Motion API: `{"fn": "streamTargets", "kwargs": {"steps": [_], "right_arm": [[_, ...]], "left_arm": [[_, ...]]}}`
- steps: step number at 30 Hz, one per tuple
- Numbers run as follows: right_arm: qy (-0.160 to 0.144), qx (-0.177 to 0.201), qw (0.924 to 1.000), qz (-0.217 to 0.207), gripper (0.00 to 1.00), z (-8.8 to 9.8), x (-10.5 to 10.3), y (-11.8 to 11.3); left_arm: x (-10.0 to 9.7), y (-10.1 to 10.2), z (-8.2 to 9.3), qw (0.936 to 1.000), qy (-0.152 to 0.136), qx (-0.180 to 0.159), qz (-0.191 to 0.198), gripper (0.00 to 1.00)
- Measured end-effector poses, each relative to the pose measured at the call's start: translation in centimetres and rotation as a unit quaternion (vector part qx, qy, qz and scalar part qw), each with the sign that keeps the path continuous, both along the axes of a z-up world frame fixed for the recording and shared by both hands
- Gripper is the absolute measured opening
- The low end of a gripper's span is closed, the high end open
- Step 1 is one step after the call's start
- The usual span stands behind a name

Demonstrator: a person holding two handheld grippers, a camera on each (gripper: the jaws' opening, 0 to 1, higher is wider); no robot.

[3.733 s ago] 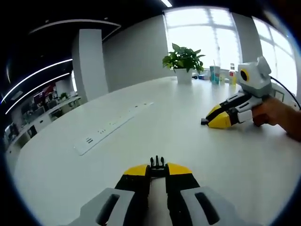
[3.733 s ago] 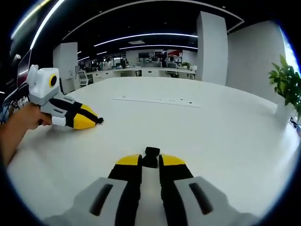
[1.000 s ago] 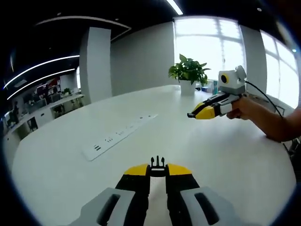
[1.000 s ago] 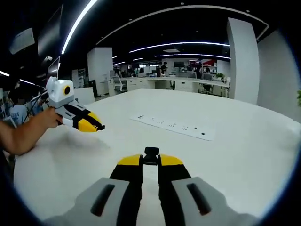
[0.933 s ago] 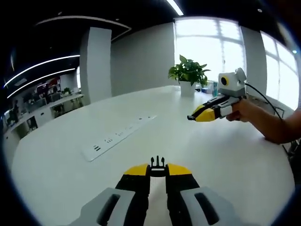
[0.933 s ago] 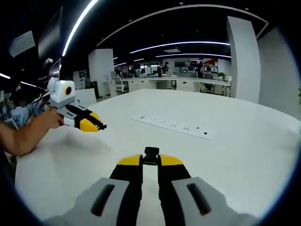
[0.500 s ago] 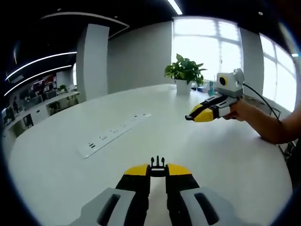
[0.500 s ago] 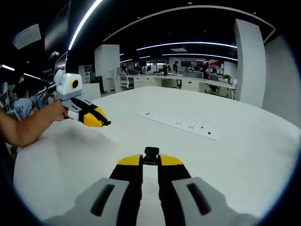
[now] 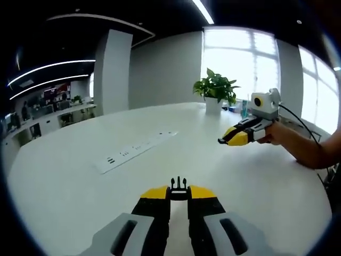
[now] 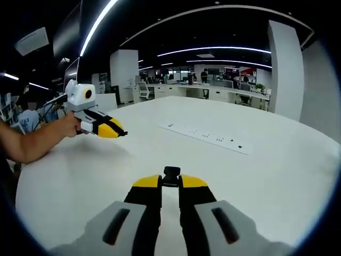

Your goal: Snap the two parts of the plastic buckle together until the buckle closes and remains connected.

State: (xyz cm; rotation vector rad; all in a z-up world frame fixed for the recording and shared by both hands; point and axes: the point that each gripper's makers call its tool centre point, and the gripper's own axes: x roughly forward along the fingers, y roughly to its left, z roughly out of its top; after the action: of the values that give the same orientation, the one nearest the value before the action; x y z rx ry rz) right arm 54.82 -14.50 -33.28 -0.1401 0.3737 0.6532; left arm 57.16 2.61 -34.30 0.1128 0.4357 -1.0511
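In the left gripper view my left gripper (image 9: 179,193) is shut on the pronged black buckle part (image 9: 179,185), whose prongs stick up past the yellow tips. In the right gripper view my right gripper (image 10: 170,182) is shut on the black socket part of the buckle (image 10: 171,173). Both are held above the white table (image 9: 80,197). The right gripper (image 9: 233,138) also shows at the right of the left gripper view, held by a hand. The left gripper (image 10: 113,129) shows at the left of the right gripper view. The two parts are well apart.
A white power strip (image 9: 136,150) is set into the table, also visible as the strip (image 10: 205,137). A potted plant (image 9: 216,94) and cups stand at the far edge by the windows. Office desks and pillars lie beyond the table.
Both grippers have risen off the table since the earliest frames. Over the last second the views have shifted slightly; both stay shut on their parts.
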Motion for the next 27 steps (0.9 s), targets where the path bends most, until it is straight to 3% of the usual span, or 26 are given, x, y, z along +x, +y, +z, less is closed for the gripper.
{"fn": "streamTargets", "kwargs": {"steps": [7, 20, 27], "right_arm": [[-0.001, -0.002, 1.0000, 0.007, 0.10, -0.1, -0.1, 0.0], [-0.006, 0.004, 0.9997, 0.022, 0.10, 0.5, -0.9, 1.0], [-0.003, 0.005, 0.9996, 0.028, 0.10, 0.4, -1.7, 1.7]], "left_arm": [[-0.1, 0.7, 0.1, 0.9996, -0.012, 0.011, 0.023, 0.09], [-0.8, 1.0, -0.1, 0.9996, 0.000, 0.014, 0.024, 0.09], [-2.3, 2.3, -0.4, 0.9992, 0.004, 0.012, 0.037, 0.09]]}}
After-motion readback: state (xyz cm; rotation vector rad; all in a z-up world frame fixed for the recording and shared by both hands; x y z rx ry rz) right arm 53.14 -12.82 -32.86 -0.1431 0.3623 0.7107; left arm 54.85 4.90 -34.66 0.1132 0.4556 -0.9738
